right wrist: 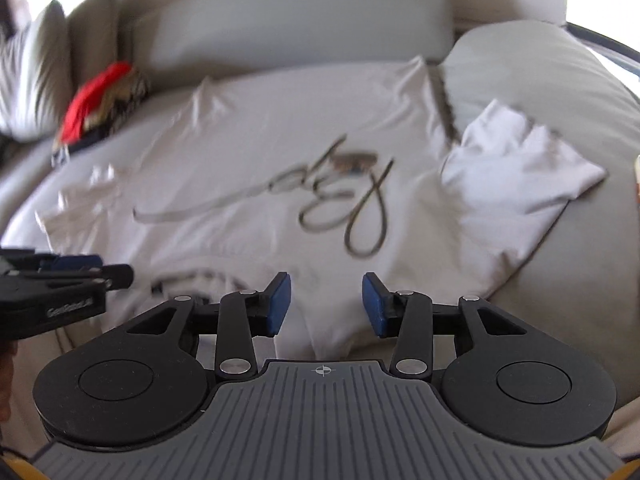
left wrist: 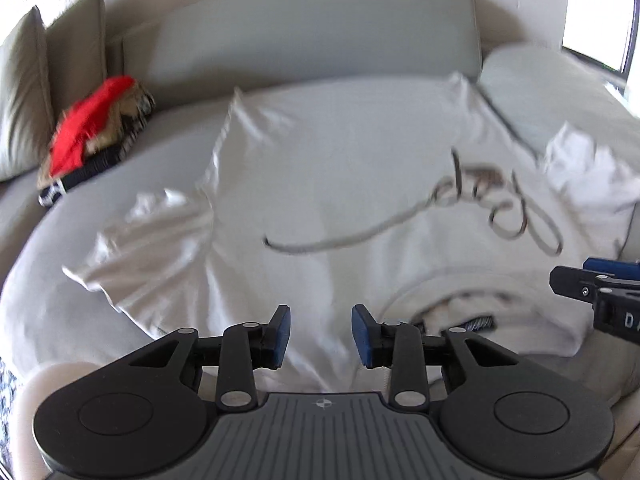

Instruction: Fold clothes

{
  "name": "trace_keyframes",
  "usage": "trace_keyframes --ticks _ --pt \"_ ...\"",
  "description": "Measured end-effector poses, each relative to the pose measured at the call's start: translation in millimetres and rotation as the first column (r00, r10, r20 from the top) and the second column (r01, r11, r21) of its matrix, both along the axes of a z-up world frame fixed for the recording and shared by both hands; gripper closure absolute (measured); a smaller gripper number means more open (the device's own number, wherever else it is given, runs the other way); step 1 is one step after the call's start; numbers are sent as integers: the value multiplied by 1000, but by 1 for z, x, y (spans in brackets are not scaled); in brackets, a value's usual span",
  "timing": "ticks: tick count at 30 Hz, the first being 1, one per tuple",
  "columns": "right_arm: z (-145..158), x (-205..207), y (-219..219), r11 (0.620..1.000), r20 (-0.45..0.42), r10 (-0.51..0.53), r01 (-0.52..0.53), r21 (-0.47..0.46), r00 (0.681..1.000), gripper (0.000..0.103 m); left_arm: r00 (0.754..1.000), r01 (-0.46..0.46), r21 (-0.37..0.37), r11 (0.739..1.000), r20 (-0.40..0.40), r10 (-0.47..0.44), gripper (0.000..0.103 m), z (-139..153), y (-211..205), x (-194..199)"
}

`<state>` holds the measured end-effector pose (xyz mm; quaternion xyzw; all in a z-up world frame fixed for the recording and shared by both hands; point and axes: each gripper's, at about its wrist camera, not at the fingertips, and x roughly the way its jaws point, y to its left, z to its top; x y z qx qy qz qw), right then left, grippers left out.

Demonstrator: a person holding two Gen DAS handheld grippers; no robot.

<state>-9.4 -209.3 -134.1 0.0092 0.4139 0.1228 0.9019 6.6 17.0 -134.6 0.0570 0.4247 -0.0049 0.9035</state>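
1. The left claw point(left wrist: 321, 334) and the right claw point(right wrist: 326, 305) both hover with jaws apart, gripping nothing, over the collar edge of the white T-shirt point(left wrist: 340, 184).
2. The shirt lies spread face up on the grey sofa point(left wrist: 312, 40), sleeves out to both sides.
3. Risk, as I judge it: pinching one layer only, or uneven grabs, would skew the fold.
4. Farther back sits a pile of clothes point(left wrist: 96, 128); no containers show.
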Motion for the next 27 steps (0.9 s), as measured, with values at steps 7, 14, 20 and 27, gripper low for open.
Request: trace_keyframes --ticks 7,14,20,27 --pt "6 -19 -23 999 -59 -3 6 43 998 56 998 62 63 996 -31 -61 75 0 -15 -23" --pt "32 -18 -80 972 160 -233 225 67 959 53 989 150 -61 987 -10 -150 68 21 -39 -25" --pt "29 16 -133 897 173 -442 433 92 880 55 952 304 -103 947 65 -298 69 27 -102 -4" --pt "18 44 -170 832 82 -540 518 197 837 61 891 454 -132 881 58 -451 74 9 -154 10"
